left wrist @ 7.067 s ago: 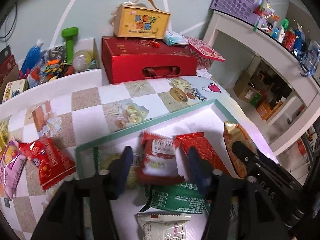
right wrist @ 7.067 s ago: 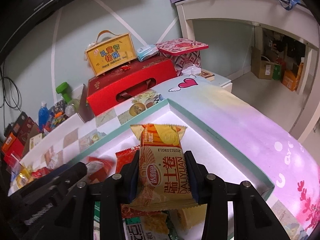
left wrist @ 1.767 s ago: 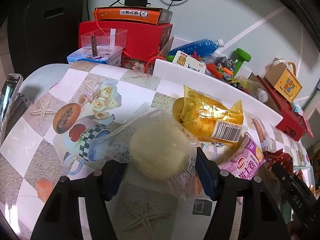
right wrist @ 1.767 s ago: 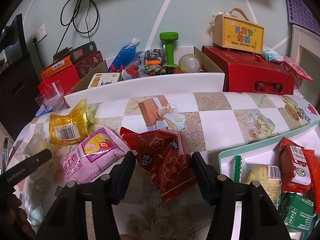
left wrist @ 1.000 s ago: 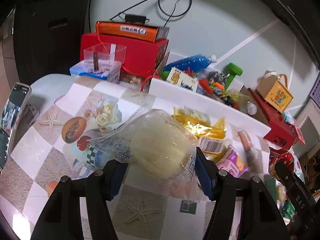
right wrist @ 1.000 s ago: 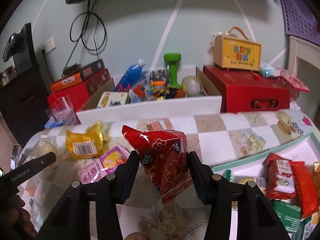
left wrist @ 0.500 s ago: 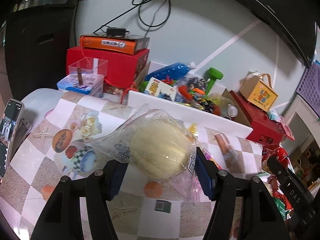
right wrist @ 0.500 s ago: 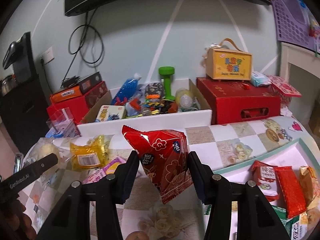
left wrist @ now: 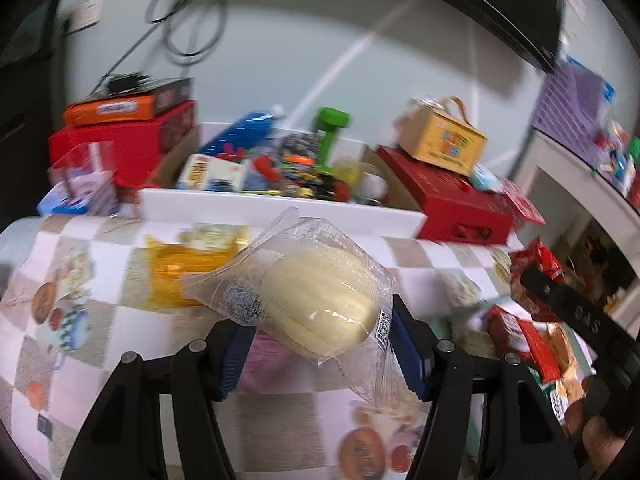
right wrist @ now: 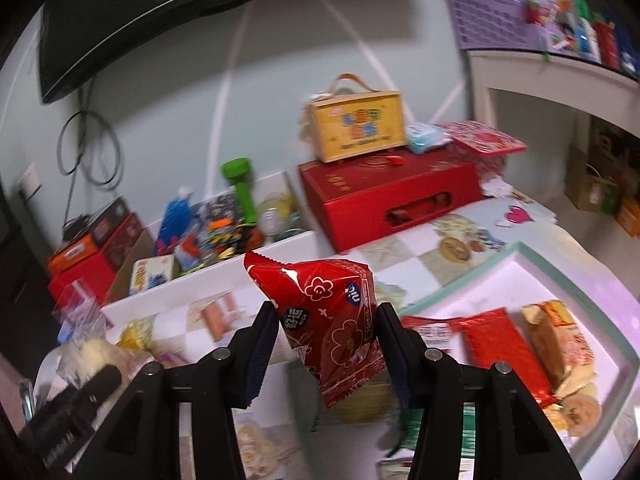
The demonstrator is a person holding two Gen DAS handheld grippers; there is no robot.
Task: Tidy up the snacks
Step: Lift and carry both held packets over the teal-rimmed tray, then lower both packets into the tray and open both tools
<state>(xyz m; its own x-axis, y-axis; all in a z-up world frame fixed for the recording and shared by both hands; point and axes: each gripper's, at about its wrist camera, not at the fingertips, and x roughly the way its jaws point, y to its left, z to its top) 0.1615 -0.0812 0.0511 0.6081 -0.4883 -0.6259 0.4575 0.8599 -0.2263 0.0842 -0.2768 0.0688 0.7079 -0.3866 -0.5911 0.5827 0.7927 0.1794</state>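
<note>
Left gripper (left wrist: 320, 344): clamped on clear-wrapped bun (left wrist: 316, 304).
Right gripper (right wrist: 326, 344): pinched red packet (right wrist: 332, 320).
Right view only: tray (right wrist: 592, 276) seen.

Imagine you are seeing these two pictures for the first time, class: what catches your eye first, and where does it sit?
In the left wrist view, a clear packet holding a pale yellow bun fills the centre, clamped in the left gripper above the checked tablecloth. In the right wrist view, the right gripper grips a bright red flowered packet, with the white tray of sorted snacks at lower right.
</note>
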